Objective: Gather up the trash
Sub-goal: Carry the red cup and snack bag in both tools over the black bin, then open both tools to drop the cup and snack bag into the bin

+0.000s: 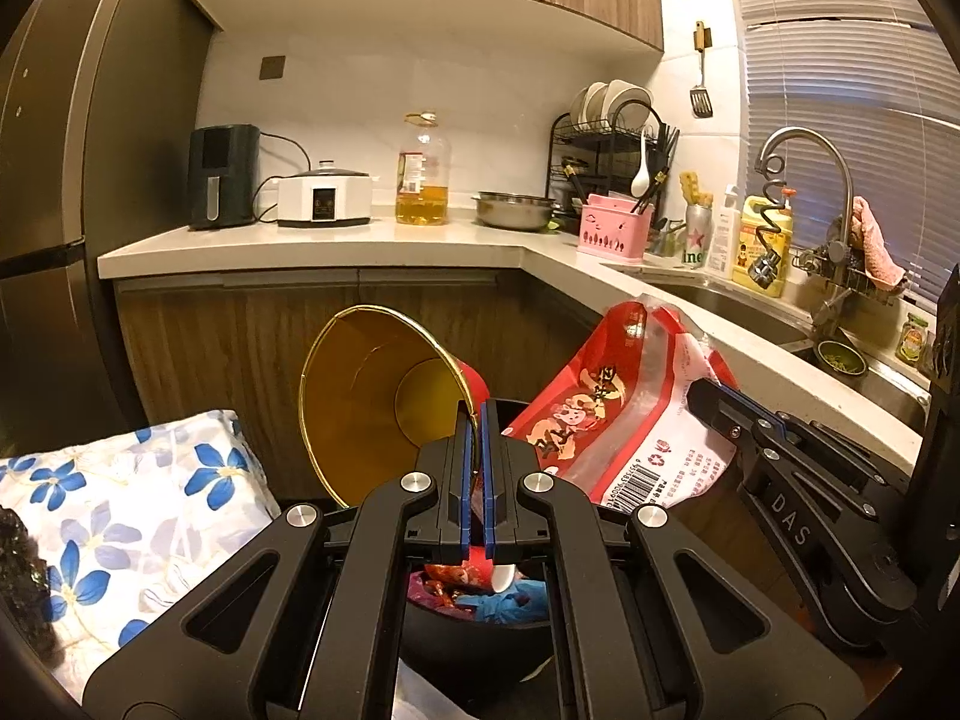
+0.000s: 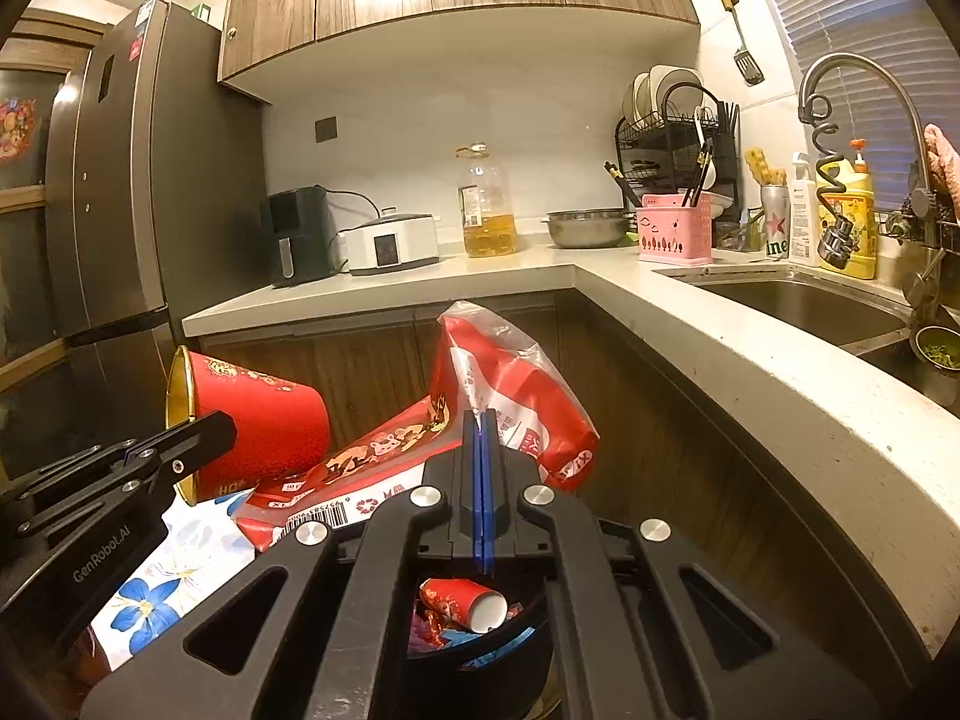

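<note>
My left gripper is shut on the gold rim of a red paper bucket, held tilted on its side above a black trash bin. The bucket's red outside shows in the right wrist view, with the left gripper on it. My right gripper is shut on a red and clear plastic snack bag, held over the bin. The bag and right gripper also show in the left wrist view. A red paper cup and wrappers lie in the bin.
A cloth with blue flowers lies left of the bin. An L-shaped countertop stands behind and to the right, with a sink, faucet, oil bottle, dish rack and appliances. A dark fridge stands at left.
</note>
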Action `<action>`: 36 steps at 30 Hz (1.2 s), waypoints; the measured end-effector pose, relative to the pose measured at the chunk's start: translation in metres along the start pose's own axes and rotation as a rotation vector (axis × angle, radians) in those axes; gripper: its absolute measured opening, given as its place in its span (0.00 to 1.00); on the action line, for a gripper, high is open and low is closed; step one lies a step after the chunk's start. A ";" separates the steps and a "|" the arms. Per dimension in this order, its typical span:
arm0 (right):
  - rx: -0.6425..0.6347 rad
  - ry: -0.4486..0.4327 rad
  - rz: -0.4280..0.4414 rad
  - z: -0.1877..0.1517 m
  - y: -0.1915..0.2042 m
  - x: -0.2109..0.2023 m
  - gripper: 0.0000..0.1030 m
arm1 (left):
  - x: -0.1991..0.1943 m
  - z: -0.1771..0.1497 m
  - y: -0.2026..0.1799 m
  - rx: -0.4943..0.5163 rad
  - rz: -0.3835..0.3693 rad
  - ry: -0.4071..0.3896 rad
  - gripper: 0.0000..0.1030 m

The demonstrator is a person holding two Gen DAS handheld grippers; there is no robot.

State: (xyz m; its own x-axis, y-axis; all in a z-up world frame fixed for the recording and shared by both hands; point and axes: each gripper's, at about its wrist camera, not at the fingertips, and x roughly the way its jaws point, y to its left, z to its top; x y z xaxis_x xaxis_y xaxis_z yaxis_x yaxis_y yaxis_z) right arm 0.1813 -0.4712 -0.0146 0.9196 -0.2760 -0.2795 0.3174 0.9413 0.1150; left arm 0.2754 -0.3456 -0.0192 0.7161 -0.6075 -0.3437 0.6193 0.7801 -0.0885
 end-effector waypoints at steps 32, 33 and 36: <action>0.007 0.036 0.025 -0.002 -0.009 0.022 0.40 | 0.026 -0.011 0.008 -0.018 -0.069 0.038 0.11; 0.010 0.038 0.023 -0.002 -0.010 0.022 0.42 | 0.025 -0.011 0.010 -0.025 -0.064 0.037 0.15; 0.014 0.040 0.011 -0.004 -0.010 0.020 0.50 | 0.020 -0.012 0.019 -0.040 -0.034 0.026 0.44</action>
State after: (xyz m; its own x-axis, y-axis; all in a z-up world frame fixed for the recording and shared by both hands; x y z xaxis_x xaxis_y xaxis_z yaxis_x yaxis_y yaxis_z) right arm 0.1959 -0.4853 -0.0247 0.9134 -0.2570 -0.3157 0.3105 0.9414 0.1320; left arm 0.2975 -0.3413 -0.0390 0.6858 -0.6304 -0.3637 0.6296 0.7646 -0.1380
